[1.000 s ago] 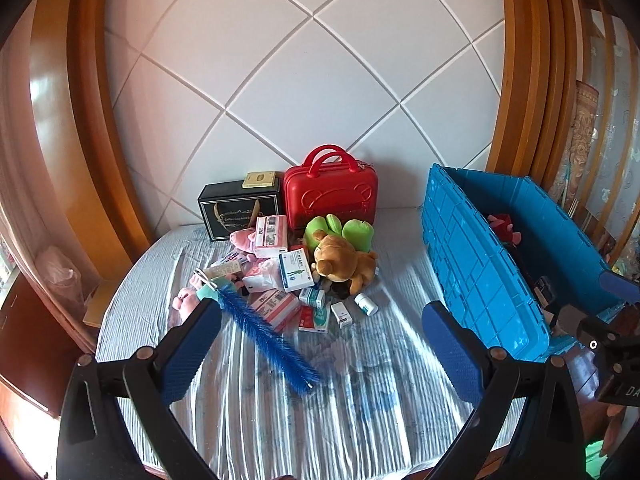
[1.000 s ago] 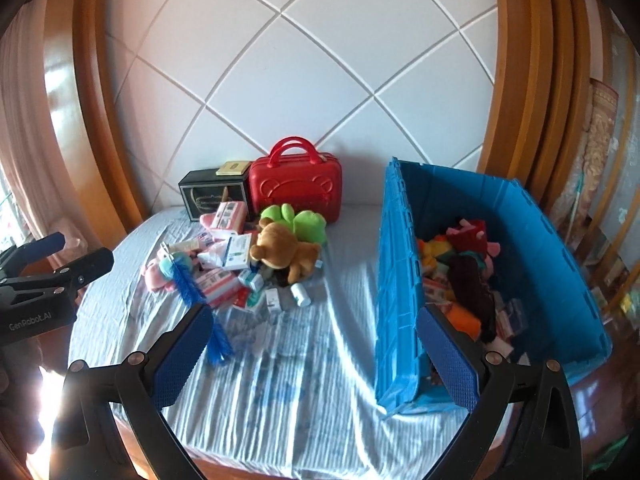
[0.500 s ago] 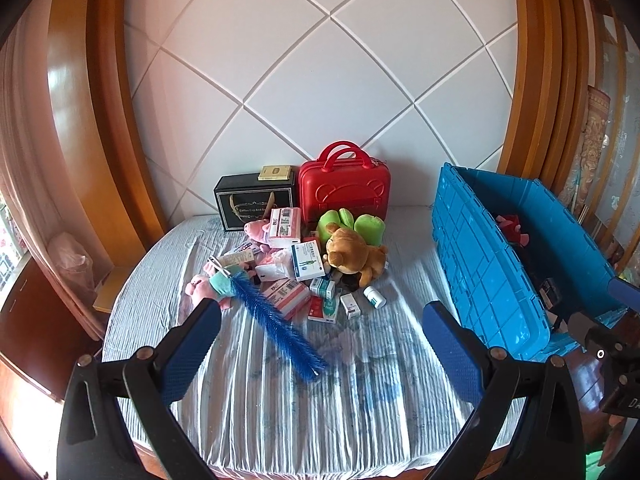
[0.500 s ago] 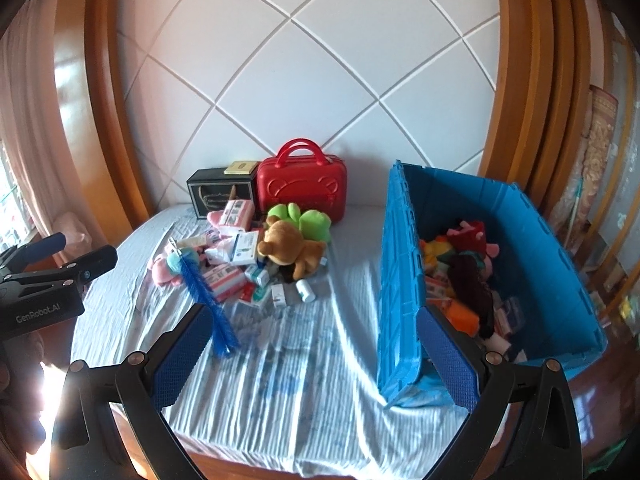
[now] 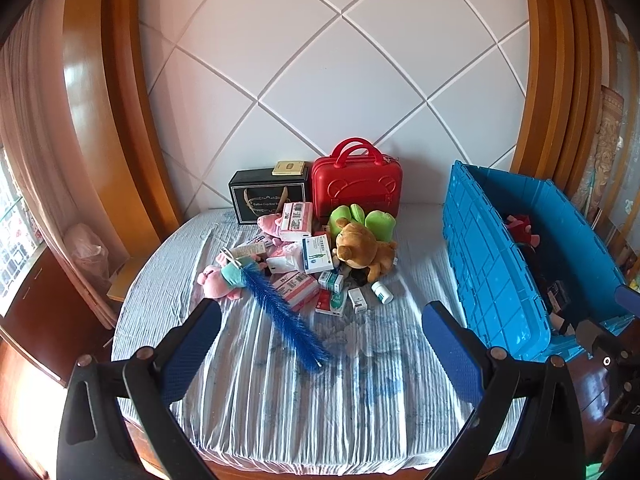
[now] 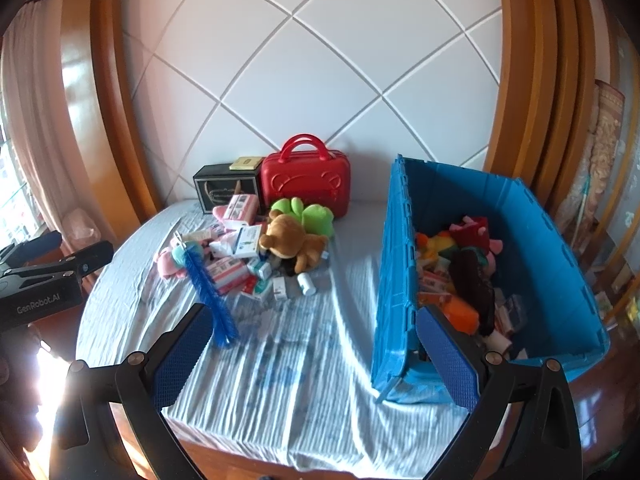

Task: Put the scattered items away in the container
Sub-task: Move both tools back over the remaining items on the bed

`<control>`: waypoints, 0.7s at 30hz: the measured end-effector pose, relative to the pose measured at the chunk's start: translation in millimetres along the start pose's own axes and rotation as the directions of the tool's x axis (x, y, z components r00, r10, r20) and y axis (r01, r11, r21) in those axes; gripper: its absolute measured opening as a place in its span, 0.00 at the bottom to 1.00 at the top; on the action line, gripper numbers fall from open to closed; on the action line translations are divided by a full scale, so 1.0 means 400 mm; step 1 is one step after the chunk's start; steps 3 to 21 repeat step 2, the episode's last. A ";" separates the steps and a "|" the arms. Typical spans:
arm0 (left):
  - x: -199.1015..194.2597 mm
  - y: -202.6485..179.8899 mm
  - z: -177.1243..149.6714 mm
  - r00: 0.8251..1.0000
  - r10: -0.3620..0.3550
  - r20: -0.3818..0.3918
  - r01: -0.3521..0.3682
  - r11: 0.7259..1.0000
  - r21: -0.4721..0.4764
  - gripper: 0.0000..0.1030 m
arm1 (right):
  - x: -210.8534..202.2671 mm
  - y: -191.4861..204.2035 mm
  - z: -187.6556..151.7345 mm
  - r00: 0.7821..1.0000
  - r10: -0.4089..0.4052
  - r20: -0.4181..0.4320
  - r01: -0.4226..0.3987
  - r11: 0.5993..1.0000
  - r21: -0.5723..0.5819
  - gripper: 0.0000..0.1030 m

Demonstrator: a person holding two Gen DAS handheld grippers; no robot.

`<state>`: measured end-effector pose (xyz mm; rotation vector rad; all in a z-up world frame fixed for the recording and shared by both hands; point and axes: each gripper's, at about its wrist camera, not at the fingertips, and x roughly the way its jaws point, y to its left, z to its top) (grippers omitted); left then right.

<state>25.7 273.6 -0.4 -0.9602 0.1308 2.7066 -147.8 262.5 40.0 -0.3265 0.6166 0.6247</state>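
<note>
Both grippers, left (image 5: 320,340) and right (image 6: 312,344), are held wide, empty, well short of the pile. Blue brush (image 5: 282,314), nearest item, lies ahead of left jaws, long axis diagonal, tip twd them; boxes (image 5: 294,288) crowd its far end. Blue crate (image 6: 540,248) sits to the rt.

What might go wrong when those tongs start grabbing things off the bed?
The blue brush lies across the pink plush and a box, so lifting it may drag those along. The small white bottle lies on its side and might roll away on the wrinkled sheet. The blue crate looks fairly full already.
</note>
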 end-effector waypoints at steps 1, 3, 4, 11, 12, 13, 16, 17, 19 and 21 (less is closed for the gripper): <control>-0.001 0.000 0.000 1.000 0.003 0.002 -0.003 1.000 -0.003 0.99 | -0.001 -0.002 0.000 1.000 0.001 0.000 -0.001 1.000 0.000 1.00; -0.003 0.000 0.000 1.000 0.010 0.003 -0.010 1.000 -0.003 0.99 | -0.004 -0.005 -0.001 1.000 0.001 0.001 -0.001 1.000 0.000 1.00; -0.003 0.000 0.000 1.000 0.010 0.003 -0.010 1.000 -0.003 0.99 | -0.004 -0.005 -0.001 1.000 0.001 0.001 -0.001 1.000 0.000 1.00; -0.003 0.000 0.000 1.000 0.010 0.003 -0.010 1.000 -0.003 0.99 | -0.004 -0.005 -0.001 1.000 0.001 0.001 -0.001 1.000 0.000 1.00; -0.003 0.000 0.000 1.000 0.010 0.003 -0.010 1.000 -0.003 0.99 | -0.004 -0.005 -0.001 1.000 0.001 0.001 -0.001 1.000 0.000 1.00; -0.003 0.000 0.000 1.000 0.010 0.003 -0.010 1.000 -0.003 0.99 | -0.004 -0.005 -0.001 1.000 0.001 0.001 -0.001 1.000 0.000 1.00; -0.003 0.000 0.000 1.000 0.010 0.003 -0.010 1.000 -0.003 0.99 | -0.004 -0.005 -0.001 1.000 0.001 0.001 -0.001 1.000 0.000 1.00; -0.003 0.000 0.000 1.000 0.010 0.003 -0.010 1.000 -0.003 0.99 | -0.004 -0.005 -0.001 1.000 0.001 0.001 -0.001 1.000 0.000 1.00; -0.003 0.000 0.000 1.000 0.010 0.003 -0.010 1.000 -0.003 0.99 | -0.004 -0.005 -0.001 1.000 0.001 0.001 -0.001 1.000 0.000 1.00; -0.003 0.000 0.000 1.000 0.010 0.003 -0.010 1.000 -0.003 0.99 | -0.004 -0.005 -0.001 1.000 0.001 0.001 -0.001 1.000 0.000 1.00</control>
